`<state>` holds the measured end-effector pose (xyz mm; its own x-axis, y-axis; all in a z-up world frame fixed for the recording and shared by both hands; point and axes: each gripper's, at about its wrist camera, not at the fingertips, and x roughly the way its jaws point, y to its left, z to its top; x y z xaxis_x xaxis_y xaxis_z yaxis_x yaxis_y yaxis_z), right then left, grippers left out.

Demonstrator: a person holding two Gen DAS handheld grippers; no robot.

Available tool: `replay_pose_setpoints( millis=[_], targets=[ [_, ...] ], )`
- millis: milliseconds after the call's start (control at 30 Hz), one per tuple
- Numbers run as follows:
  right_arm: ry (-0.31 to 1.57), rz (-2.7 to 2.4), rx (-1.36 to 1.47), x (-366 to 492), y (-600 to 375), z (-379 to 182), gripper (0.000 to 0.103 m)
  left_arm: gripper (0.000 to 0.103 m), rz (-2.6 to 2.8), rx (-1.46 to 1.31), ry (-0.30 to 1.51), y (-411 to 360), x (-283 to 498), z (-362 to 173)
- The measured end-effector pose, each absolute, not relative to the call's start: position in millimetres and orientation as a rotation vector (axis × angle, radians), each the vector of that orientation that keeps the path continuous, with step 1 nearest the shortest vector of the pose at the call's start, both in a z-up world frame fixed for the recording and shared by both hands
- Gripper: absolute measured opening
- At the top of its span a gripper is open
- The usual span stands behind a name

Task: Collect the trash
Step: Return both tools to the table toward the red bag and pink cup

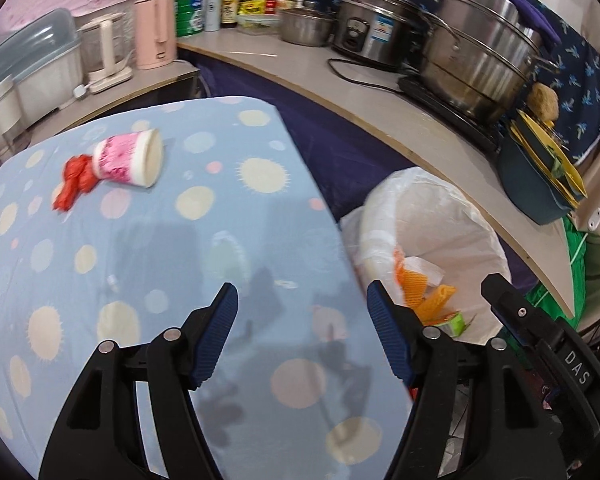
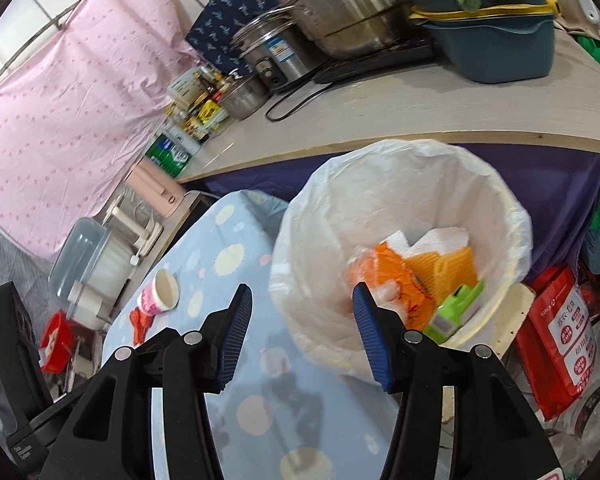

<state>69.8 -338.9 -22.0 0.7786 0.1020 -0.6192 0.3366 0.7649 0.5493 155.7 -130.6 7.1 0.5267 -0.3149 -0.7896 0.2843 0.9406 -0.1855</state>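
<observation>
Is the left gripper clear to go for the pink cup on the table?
Probably yes. The left gripper is open and empty, and the pink cup lies on its side ahead of it, with only bare tablecloth between. A red scrap touches the cup's base; its open mouth faces free.

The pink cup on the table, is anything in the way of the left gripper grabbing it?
Nothing visible. Only bare dotted tablecloth lies between the open, empty left gripper and the tipped pink cup. A crumpled red wrapper touches the cup's far end, off to the side.
</observation>
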Motion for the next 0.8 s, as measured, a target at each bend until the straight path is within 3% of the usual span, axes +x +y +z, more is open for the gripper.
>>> replay_pose_setpoints(
  millis=[800],
  targets=[
    [0.816, 0.142, 0.503, 194.5, -162.0, -31.9, 0.052, 0.066, 0.015, -0.251, 0.935, 98.1, 215.5, -12.9]
  ],
)
